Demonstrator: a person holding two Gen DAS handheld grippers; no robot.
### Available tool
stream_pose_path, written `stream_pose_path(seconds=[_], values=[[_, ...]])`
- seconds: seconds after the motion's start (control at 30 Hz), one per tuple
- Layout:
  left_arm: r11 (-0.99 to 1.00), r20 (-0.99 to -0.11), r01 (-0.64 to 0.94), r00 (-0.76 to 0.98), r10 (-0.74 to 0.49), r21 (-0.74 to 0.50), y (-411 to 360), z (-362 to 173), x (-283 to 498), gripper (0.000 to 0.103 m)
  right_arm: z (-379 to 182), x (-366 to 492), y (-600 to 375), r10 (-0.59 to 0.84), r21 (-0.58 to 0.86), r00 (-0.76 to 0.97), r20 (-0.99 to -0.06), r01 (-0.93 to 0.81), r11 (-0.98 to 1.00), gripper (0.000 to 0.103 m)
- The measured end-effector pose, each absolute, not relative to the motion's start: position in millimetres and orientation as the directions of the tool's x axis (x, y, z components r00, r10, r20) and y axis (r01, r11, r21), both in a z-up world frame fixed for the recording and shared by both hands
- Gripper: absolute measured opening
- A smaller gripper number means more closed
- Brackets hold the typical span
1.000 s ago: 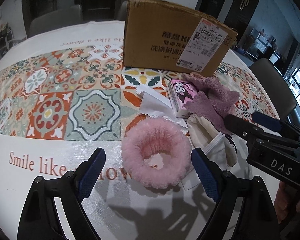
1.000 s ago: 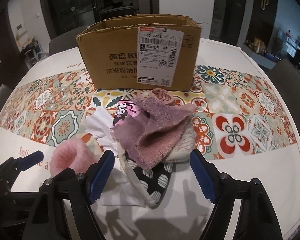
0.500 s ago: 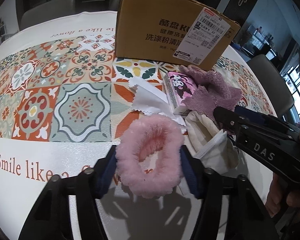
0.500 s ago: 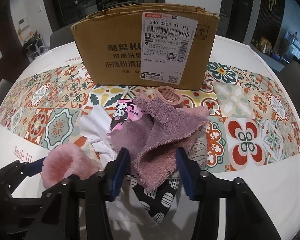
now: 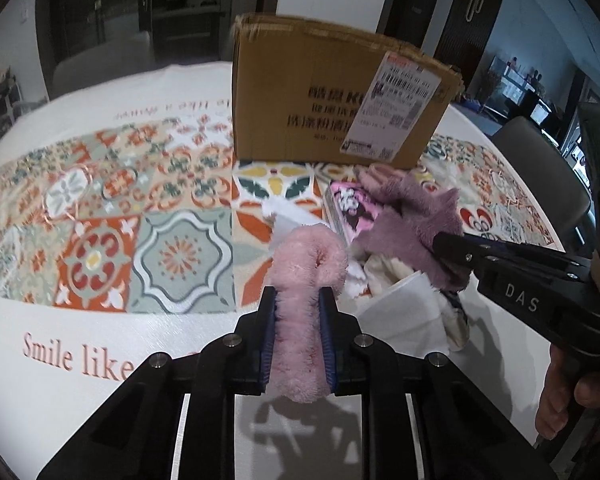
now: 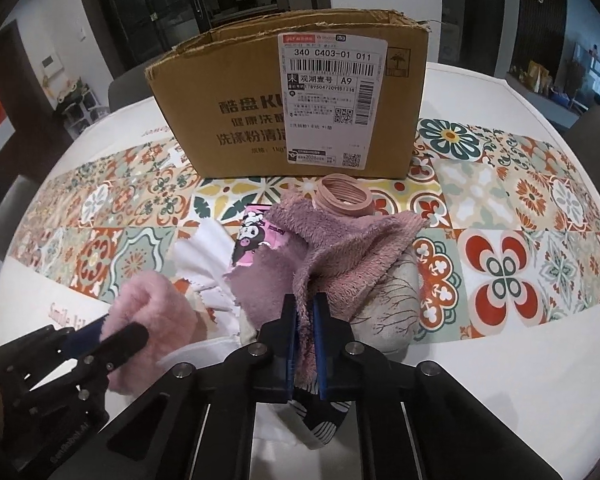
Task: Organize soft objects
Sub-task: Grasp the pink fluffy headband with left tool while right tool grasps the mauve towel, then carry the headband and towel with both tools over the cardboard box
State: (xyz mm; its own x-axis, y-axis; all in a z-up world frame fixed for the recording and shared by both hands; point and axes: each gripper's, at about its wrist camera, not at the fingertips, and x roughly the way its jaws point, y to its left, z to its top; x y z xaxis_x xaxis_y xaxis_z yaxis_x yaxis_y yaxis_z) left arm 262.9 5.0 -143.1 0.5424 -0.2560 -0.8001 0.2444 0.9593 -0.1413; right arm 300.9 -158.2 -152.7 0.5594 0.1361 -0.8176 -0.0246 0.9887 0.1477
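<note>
The pink fluffy ring (image 5: 305,304), low centre of the left view, is squashed long, its axis running up the frame from the left gripper (image 5: 298,336), whose jaws are closing and already pinch it. The right gripper (image 6: 305,344) is clamped on the mauve towel (image 6: 340,252), lower centre. Only the right view shows the hair bands (image 6: 344,197) before the cardboard box (image 6: 292,92).

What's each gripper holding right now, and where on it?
Left gripper: fluffy pink ring, jaws closing across its near end. Right gripper: mauve towel, pinched at its near edge.
</note>
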Motion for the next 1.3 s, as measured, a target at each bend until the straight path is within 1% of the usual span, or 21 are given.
stream_pose_path(seconds=[0.3, 0.77, 1.3], values=[[0.961, -0.755, 0.243, 0.603, -0.257, -0.133, 3, -119, 257, 0.021, -128, 290, -162, 0.153, 0.17, 0.615, -0.774, -0.031, 0.985, 0.008], [0.957, -0.674, 0.249, 0.683, -0.283, -0.149, 0, -74, 249, 0.021, -80, 273, -168, 0.178, 0.203, 0.711, -0.68, -0.05, 0.978, 0.008], [0.96, -0.543, 0.258, 0.794, -0.274, -0.107, -8, -20, 246, 0.021, -25, 261, -175, 0.2, 0.21, 0.805, -0.559, -0.095, 0.973, 0.008]])
